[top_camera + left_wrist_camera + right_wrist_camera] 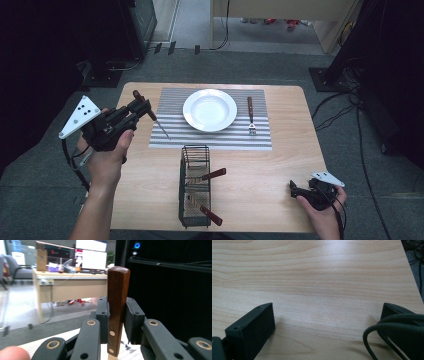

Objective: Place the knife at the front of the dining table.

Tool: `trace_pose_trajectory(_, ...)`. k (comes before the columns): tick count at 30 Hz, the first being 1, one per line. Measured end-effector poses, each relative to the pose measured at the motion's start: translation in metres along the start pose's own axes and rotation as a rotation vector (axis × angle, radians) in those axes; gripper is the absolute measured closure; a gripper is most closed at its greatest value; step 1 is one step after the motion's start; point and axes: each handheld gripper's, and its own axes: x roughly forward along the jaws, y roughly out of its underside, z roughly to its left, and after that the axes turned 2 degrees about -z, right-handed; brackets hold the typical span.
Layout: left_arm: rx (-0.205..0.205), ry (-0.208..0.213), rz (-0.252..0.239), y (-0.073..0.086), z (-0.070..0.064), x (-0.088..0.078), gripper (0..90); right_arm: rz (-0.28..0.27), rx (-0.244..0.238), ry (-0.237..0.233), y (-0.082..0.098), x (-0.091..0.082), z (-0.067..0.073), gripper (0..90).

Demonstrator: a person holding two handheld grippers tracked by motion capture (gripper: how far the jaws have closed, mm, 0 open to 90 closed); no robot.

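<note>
Knife (150, 115): being held in the left gripper (137, 110) above the 9 o'clock edge of the striped mat (260, 141), apparently on its way to a place beside the plate.
Grip: jaws are clamping the wooden handle (117, 302) from both sides; in the left gripper view the handle is rising between the pads with its blunt end uppermost.
Long axis: running from the handle end at about 11 o'clock to the blade tip at about 5 o'clock, the tip hanging over the mat's left margin; whether it is touching the mat cannot be told.
Bearing to the setting: the plate (210, 109) is lying at 3 o'clock from the knife, near but apart, with bare mat between them.
Nearer hand: the left hand (106, 159) is carrying the piece; the right is sitting well apart at the table's 5 o'clock corner.
Look of the knife: dark reddish-brown wood handle with two pale rivets, narrow grey blade tapering to a point.
Right gripper (298, 190): resting low on the bare table (317, 277), jaws standing wide apart with nothing between them.
Fork (251, 117): lying on the mat at 3 o'clock of the plate, tines toward the person.
Wire basket (194, 186): standing at 6 o'clock of the mat, two more wooden-handled pieces sticking out of it.
</note>
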Motion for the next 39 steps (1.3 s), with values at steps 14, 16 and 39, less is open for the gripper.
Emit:
trace_pose_trajectory(14,-0.044,-0.143,0.081,0.057,0.031,0.037,76.5,-0.001,-0.001,0.0,0.0,0.0,0.0,0.0)
trace_pose_trajectory(16,-0.042,-0.165,0.106,0.067,0.035,0.044,76.4,0.001,0.0,0.0,0.0,0.0,0.0,0.0)
trace_pose_trajectory(39,-0.04,-0.29,0.272,0.121,0.061,0.105,76.3,0.001,0.001,-0.002,0.0,0.0,0.0,0.0)
